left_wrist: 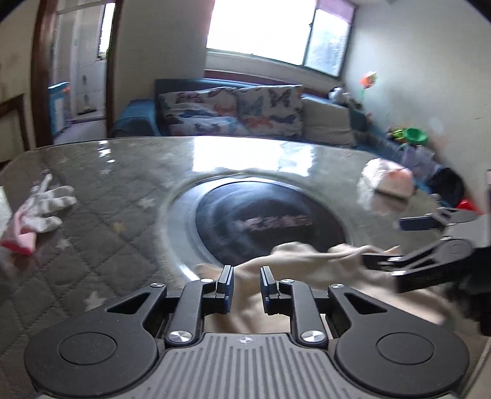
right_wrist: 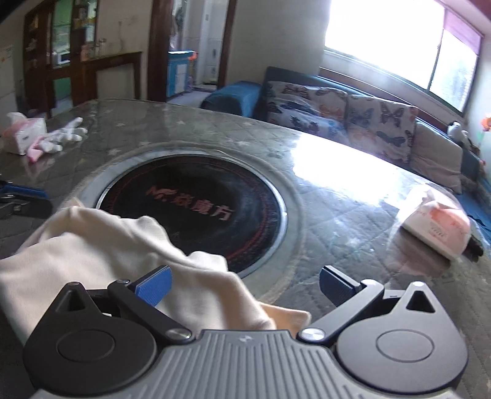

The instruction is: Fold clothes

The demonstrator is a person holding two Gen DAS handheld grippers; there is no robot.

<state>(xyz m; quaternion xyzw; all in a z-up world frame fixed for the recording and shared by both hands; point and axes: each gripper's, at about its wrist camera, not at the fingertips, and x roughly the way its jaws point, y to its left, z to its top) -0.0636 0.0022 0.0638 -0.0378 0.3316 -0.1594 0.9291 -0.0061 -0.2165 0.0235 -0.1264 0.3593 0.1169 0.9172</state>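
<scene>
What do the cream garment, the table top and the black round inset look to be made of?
Cream garment: soft matte fabric, probably a cotton knit; it drapes in rounded folds. Table top: clear glossy sheet, glass or plastic, over grey quilted star-print cloth; it mirrors the window. Black round inset: smooth glossy panel with red lettering, likely glass or ceramic, in a metal-looking ring.

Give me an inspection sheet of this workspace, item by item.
Surface: glass-topped table over quilted cloth, black round hob inset.
Job's things: cream garment bunched at the near edge.
Clutter: white gloves, two tissue packs.
Grippers: left gripper narrowly open above the garment; right gripper wide open, garment between its fingers, not pinched.
Cables: nothing seen.
Surroundings: sofa with butterfly cushions, bright window.
</scene>
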